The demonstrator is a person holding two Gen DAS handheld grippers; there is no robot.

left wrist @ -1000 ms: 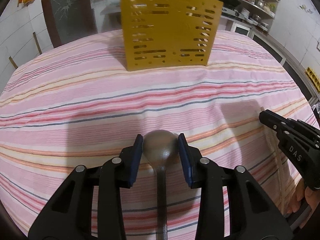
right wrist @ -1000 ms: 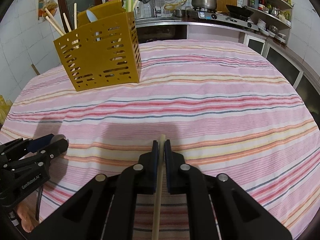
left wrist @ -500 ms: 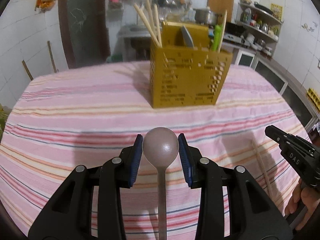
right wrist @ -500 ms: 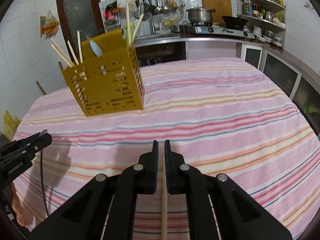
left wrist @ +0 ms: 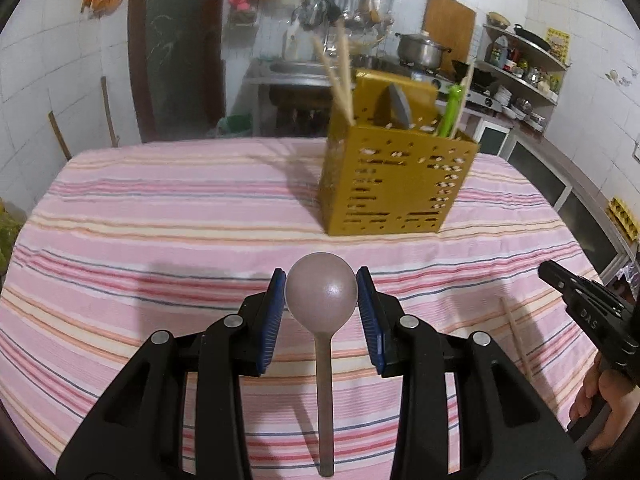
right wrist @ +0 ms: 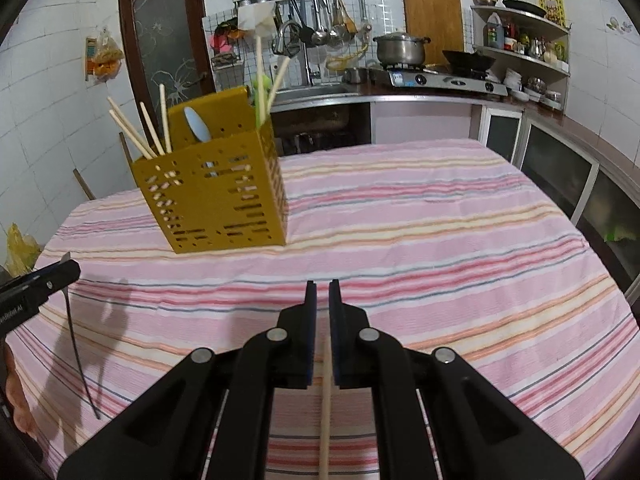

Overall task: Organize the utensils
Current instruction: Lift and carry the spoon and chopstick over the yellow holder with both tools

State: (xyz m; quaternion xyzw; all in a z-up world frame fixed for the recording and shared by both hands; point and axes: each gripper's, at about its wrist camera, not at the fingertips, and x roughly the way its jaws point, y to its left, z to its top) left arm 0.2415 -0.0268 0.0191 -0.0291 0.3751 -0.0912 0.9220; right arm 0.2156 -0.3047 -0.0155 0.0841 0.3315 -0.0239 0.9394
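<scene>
Utensil caddy (right wrist: 216, 196) stands on striped tablecloth (right wrist: 420, 232).

A utensil holder (right wrist: 216, 196) stands on the surface (right wrist: 420, 220), chopsticks (right wrist: 152, 132) in it, stove (right wrist: 440, 78) behind.

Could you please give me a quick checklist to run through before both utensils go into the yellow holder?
1. Left gripper jaws clamp the grey-brown round-bowled spoon: ok.
2. Right gripper jaws shut on the pale wooden chopstick: ok.
3. Yellow perforated utensil holder stands upright on the pink striped tablecloth: ok.
4. Cloth between both grippers and holder free of obstacles: ok.
5. Free room inside the holder: cannot tell.
</scene>
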